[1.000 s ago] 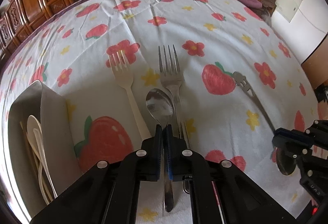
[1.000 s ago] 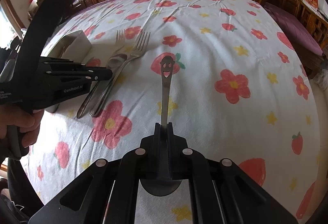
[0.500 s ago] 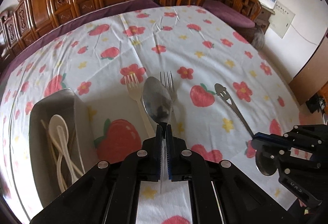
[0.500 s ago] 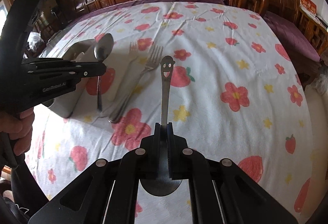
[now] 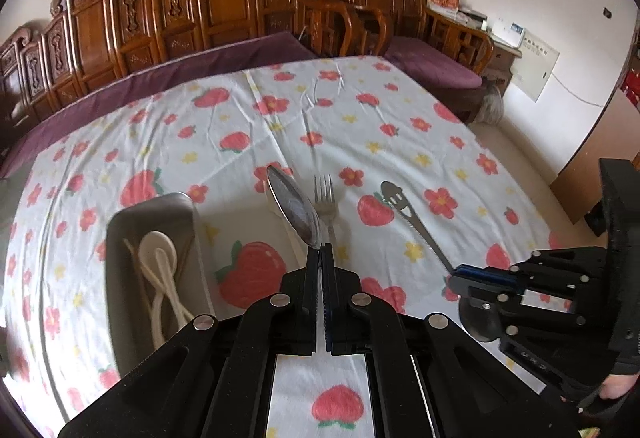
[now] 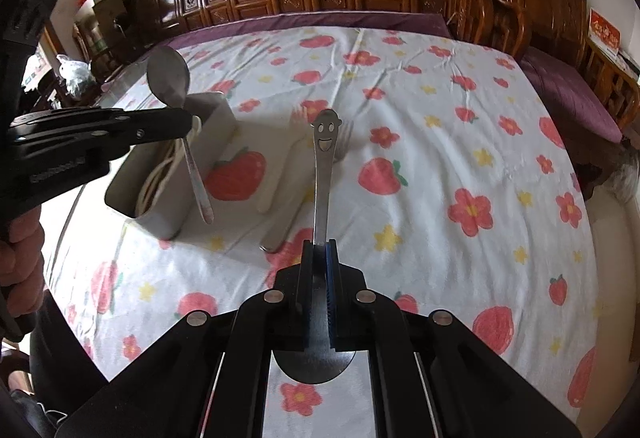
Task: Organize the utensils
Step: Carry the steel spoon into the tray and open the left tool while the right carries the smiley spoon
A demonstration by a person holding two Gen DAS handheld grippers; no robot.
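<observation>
Both hands have a utensil up off the surface (image 5: pixel 400 109), which is covered by a strawberry-and-flower cloth. The left gripper (image 5: pixel 320 258) has its jaws clamped on the neck of a plain steel spoon (image 5: pixel 294 211), bowl uppermost at mid-frame in its own view. From the right camera that spoon's handle hangs down in front of the metal container (image 6: pixel 216 125) at centre left.

The right gripper (image 6: pixel 320 250) is clamped on the smiley spoon (image 6: pixel 324 157), a flat steel handle ending in a cut-out smiling face, its bowl tucked under the jaws at the bottom of the frame.

The step looks like carrying both to the container, which already holds pale spoons (image 5: pixel 158 258) and what seem to be chopsticks. I would bring the left spoon over the opening first, lower its handle inside the rim before letting go, and keep the right one clear.

Two forks (image 5: pixel 326 201) lie on the cloth, just right of the container.
</observation>
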